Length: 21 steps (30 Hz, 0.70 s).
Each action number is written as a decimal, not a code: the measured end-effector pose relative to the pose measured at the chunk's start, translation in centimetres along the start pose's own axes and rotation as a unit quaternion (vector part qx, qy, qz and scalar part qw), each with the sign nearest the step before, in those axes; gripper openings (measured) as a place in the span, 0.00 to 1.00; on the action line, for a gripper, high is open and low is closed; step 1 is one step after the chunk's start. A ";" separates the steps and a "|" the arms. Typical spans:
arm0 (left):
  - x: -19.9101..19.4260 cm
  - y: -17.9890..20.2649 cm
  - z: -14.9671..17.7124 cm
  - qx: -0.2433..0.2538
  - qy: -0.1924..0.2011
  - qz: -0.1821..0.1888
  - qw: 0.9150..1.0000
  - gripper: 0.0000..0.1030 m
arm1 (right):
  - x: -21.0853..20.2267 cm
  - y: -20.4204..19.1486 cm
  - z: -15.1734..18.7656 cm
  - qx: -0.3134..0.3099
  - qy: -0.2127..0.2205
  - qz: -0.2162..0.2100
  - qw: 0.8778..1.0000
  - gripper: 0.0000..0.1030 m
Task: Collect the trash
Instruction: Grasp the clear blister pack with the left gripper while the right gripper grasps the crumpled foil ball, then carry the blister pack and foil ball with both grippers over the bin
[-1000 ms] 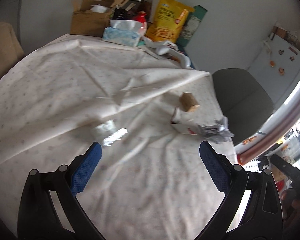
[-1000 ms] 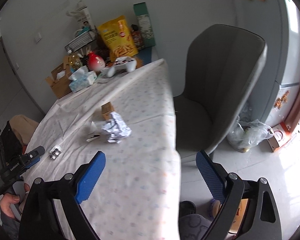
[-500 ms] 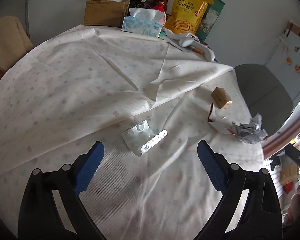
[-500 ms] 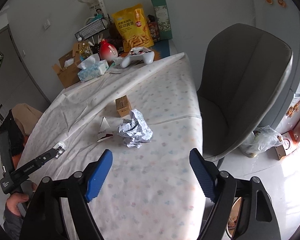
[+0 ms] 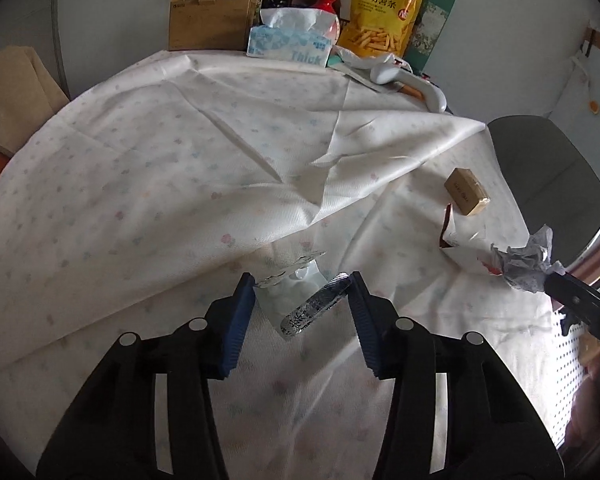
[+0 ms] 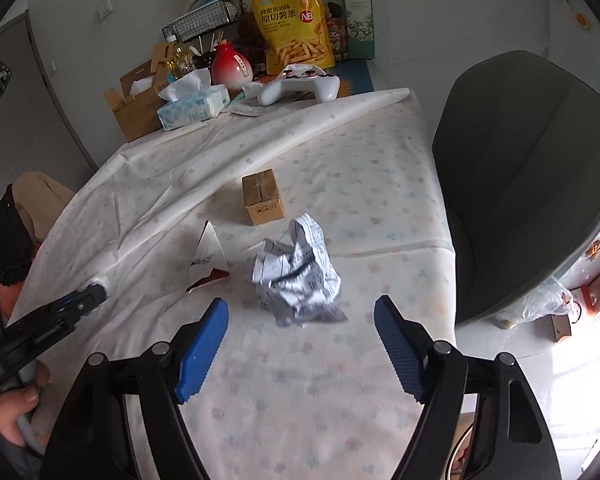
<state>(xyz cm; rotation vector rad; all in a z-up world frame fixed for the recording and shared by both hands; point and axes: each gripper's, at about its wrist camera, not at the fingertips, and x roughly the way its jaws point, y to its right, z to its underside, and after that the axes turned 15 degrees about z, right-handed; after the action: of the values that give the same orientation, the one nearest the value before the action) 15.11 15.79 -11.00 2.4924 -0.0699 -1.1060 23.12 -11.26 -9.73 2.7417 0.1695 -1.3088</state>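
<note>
Closing in, the left gripper (image 5: pixel 302 294) was clamped across the empty blister pack (image 5: pixel 300 300) on the tablecloth (image 5: pixel 180 160); the right gripper (image 6: pixel 300 320) was held spread, empty, before the crumpled paper (image 6: pixel 298 276). Torn wrapper (image 6: pixel 208 258) and small box (image 6: pixel 262 198) were left uncollected.

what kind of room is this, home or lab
Most likely a lived-in home dining corner: a clothed table with a tissue box, a snack bag and a game controller at its far end, plus a grey chair alongside.
</note>
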 end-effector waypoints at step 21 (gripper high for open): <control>-3.7 4.9 0.5 0.009 0.032 0.041 0.999 0.47 | -2.7 1.5 0.9 -0.005 0.008 -0.025 1.000 0.27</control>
<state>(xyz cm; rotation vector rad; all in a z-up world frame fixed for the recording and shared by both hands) 12.82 11.91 -6.77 2.5148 -0.1639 -0.9963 20.97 -13.01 -8.12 2.7567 0.2467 -1.2956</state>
